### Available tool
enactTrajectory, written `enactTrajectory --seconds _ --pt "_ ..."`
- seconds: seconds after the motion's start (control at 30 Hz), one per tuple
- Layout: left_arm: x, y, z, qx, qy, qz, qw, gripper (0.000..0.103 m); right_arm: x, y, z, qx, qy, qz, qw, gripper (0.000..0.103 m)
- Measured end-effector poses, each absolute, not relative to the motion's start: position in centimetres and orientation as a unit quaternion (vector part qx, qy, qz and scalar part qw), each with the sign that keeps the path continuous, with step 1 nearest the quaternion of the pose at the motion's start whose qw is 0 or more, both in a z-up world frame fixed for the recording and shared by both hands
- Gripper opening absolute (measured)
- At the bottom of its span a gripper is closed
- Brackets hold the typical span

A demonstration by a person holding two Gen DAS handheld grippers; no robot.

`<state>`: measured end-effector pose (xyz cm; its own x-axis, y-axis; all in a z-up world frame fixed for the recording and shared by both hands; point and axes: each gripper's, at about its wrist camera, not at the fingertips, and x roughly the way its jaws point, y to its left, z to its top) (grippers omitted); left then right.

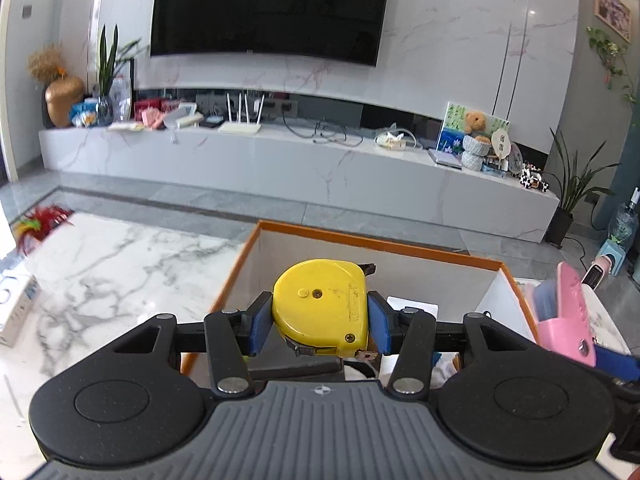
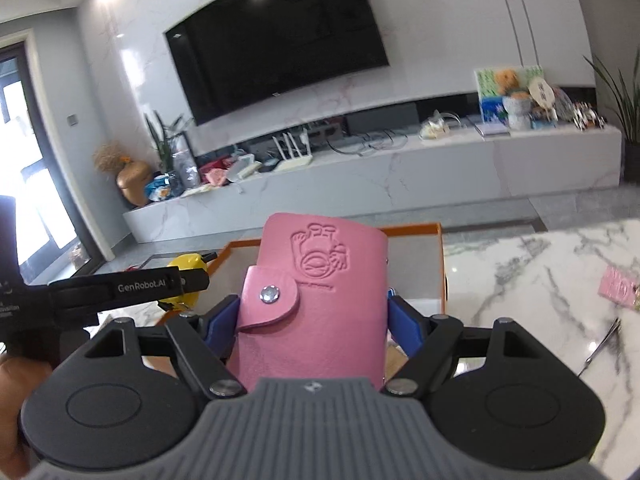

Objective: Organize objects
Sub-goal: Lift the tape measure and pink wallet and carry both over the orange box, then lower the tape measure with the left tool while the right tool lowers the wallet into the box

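Left gripper point(image 1: 318, 322): blue pads clamped on yellow tape measure point(image 1: 322, 312), held above orange-rimmed box point(image 1: 372, 242). Right gripper point(image 2: 310, 314): pads clamped on pink card holder point(image 2: 316, 300), snap flap fastened, held upright over same box. Box sits on marble table point(image 1: 120, 264). Background: TV point(image 1: 268, 8), stone shelf point(image 1: 256, 156).

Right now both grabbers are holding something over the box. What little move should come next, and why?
Probably lower the left gripper a little and let go. Its fingers are shut on the yellow tape measure, which hangs just above the open orange-rimmed box, so it should drop inside. The right gripper grips the pink card holder over the same box and could follow.
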<state>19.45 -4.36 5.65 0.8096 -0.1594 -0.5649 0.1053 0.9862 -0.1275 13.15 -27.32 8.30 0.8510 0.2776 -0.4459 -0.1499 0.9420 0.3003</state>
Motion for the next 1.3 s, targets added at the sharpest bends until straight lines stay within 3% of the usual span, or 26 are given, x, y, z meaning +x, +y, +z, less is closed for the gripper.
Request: enactTrajectory --seconds 0.47,1.3 --pt "23.6 -6.4 2.7 -0.021 0.33 -0.059 0.942 0.058 18.1 -25.4 4.7 0.102 0.288 0.105 0.946 0.08" --pt "24.6 -10.4 0.6 0.022 0.364 -0.081 0.928 0.058 18.5 -24.0 3.0 0.019 0.326 0.09 0.941 0.08"
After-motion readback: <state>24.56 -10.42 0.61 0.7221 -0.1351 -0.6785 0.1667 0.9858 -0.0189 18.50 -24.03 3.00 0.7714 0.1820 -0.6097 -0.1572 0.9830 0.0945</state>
